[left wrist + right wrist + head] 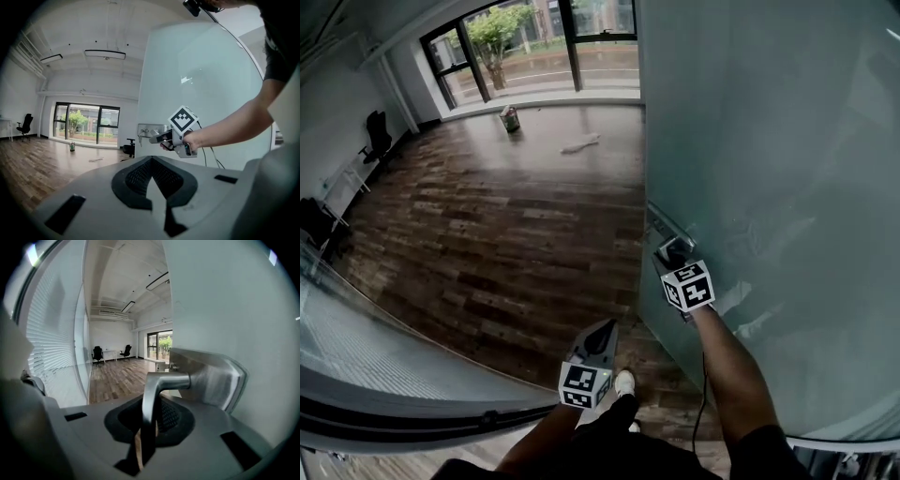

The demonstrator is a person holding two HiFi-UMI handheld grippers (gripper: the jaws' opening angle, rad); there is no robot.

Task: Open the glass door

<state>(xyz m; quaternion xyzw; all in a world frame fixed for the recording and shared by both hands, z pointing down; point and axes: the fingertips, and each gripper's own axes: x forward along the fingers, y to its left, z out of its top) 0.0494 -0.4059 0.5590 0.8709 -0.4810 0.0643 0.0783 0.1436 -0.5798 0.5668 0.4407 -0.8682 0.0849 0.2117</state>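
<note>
The frosted glass door (769,159) stands at the right, swung into the room, with a metal lever handle (667,228) on a steel plate at its edge. My right gripper (673,253) is shut on that lever. In the right gripper view the lever (149,399) runs down between the jaws from the plate (213,378). My left gripper (602,331) hangs lower and to the left of the door, over the floor, touching nothing. Its jaws (152,183) meet with nothing between them. From the left gripper view the right gripper (158,137) shows at the handle plate (147,129).
Dark wooden floor (516,234) stretches to large windows (534,42) at the back. A small can (510,119) and a white scrap (580,143) lie near them. Office chairs (377,136) stand at the left wall. A glass partition with blinds (366,347) curves at lower left.
</note>
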